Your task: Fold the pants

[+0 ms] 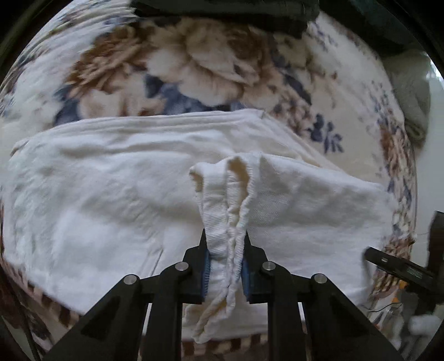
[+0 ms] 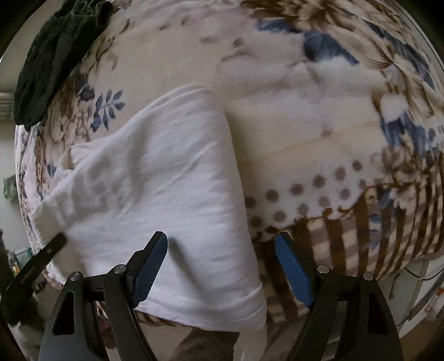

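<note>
White pants (image 1: 111, 194) lie spread over a floral blanket (image 1: 194, 69). My left gripper (image 1: 225, 236) is shut on a bunched ribbed band of the pants (image 1: 230, 194), held a little above the flat cloth. In the right wrist view the pants (image 2: 155, 180) lie folded with their right edge running toward me. My right gripper (image 2: 222, 238) is open, its left finger (image 2: 151, 266) over the cloth and its right finger (image 2: 291, 266) over the blanket (image 2: 319, 125), straddling the pants' near right edge. The right gripper also shows at the far right of the left wrist view (image 1: 399, 266).
A dark green garment (image 2: 55, 55) lies at the blanket's far corner; it also shows at the top of the left wrist view (image 1: 236, 11). A grey cloth (image 1: 410, 97) sits at the right. The blanket's near edge (image 2: 347, 263) drops off to the floor.
</note>
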`<state>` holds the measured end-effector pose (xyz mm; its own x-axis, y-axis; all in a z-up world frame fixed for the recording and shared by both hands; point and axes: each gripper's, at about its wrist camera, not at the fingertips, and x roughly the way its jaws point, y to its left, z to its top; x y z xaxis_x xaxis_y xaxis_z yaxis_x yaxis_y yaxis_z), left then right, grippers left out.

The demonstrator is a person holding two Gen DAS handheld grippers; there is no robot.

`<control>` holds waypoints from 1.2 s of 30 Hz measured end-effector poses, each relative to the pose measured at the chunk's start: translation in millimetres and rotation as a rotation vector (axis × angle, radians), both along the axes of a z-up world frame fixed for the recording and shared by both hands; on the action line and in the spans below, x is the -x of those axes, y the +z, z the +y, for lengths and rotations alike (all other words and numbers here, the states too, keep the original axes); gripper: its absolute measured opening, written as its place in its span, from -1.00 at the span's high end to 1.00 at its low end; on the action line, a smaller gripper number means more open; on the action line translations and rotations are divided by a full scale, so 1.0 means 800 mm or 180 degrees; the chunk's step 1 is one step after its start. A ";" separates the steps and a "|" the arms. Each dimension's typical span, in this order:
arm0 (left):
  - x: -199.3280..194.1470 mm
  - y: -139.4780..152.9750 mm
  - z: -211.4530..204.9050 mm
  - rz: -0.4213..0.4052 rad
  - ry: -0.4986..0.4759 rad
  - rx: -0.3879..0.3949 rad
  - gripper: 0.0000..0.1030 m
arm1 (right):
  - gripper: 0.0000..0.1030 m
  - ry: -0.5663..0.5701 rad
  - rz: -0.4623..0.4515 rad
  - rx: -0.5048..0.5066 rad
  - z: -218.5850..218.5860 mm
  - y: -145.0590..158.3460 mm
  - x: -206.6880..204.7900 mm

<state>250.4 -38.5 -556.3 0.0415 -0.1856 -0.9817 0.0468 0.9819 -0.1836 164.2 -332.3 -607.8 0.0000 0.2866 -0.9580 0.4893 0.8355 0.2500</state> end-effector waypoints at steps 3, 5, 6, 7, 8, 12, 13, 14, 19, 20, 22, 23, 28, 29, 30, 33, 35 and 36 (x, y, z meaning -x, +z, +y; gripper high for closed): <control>0.009 -0.010 0.021 0.0118 0.0153 -0.0057 0.70 | -0.60 0.0051 0.0046 -0.0030 0.004 -0.010 -0.004; 0.008 -0.035 0.030 0.0247 0.0208 -0.0089 0.69 | -0.60 0.0101 0.0097 -0.0022 0.013 -0.016 -0.011; 0.008 -0.043 0.032 0.0268 0.0238 -0.0075 0.69 | -0.60 0.0118 0.0110 -0.0018 0.016 -0.016 -0.015; 0.002 -0.053 0.033 0.0301 0.0268 -0.0069 0.69 | -0.60 0.0138 0.0124 -0.0001 0.018 -0.017 -0.016; -0.002 -0.057 0.031 0.0308 0.0263 -0.0072 0.69 | -0.60 0.0174 0.0144 0.0028 0.018 -0.017 -0.018; -0.006 -0.058 0.030 0.0329 0.0271 -0.0015 0.62 | -0.60 0.0233 0.0176 0.0095 0.026 -0.015 -0.020; -0.004 -0.051 0.037 0.0341 0.0346 0.0058 0.48 | -0.60 0.0253 0.0171 0.0140 0.030 -0.011 -0.019; 0.000 -0.043 0.048 0.0341 0.0478 0.0130 0.41 | -0.60 0.0280 0.0178 0.0208 0.032 -0.008 -0.019; 0.025 -0.017 0.076 0.0271 0.0717 0.0310 -0.04 | -0.60 0.0400 0.0087 0.0436 0.048 0.029 -0.005; 0.030 -0.018 0.076 0.0279 0.0698 0.0264 -0.04 | -0.60 0.0431 0.0065 0.0474 0.054 0.034 -0.003; 0.035 -0.030 0.074 0.0310 0.0629 0.0228 -0.04 | -0.58 0.0533 0.0054 0.0571 0.071 0.040 0.000; 0.038 -0.035 0.070 0.0268 0.0570 0.0153 0.06 | -0.54 0.0597 0.0031 0.0551 0.080 0.040 0.001; 0.036 -0.054 0.093 0.0262 0.0702 0.0149 0.63 | 0.02 0.0878 0.0218 0.0745 0.106 0.016 0.009; 0.035 -0.056 0.093 0.0281 0.0715 0.0167 0.60 | 0.02 0.0872 0.0250 0.0734 0.106 0.012 0.009; 0.035 -0.055 0.093 0.0287 0.0709 0.0167 0.58 | 0.02 0.0840 0.0267 0.0721 0.105 0.011 0.009; 0.041 -0.033 0.098 0.0227 0.0786 0.0221 0.53 | 0.02 0.0763 0.0262 0.0678 0.110 0.021 0.003; 0.054 -0.001 0.113 0.0031 0.0973 0.0368 0.39 | 0.00 0.0789 0.0216 0.0665 0.112 0.033 -0.008; 0.061 0.010 0.124 -0.0052 0.1079 0.0423 0.24 | -0.06 0.0817 0.0203 0.0663 0.113 0.042 -0.012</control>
<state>201.5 60.7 -548.4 0.1380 -0.2845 -0.9487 -0.2732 0.9098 -0.3125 173.5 -241.7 -574.3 -0.1085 0.0675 -0.9918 0.2655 0.9634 0.0365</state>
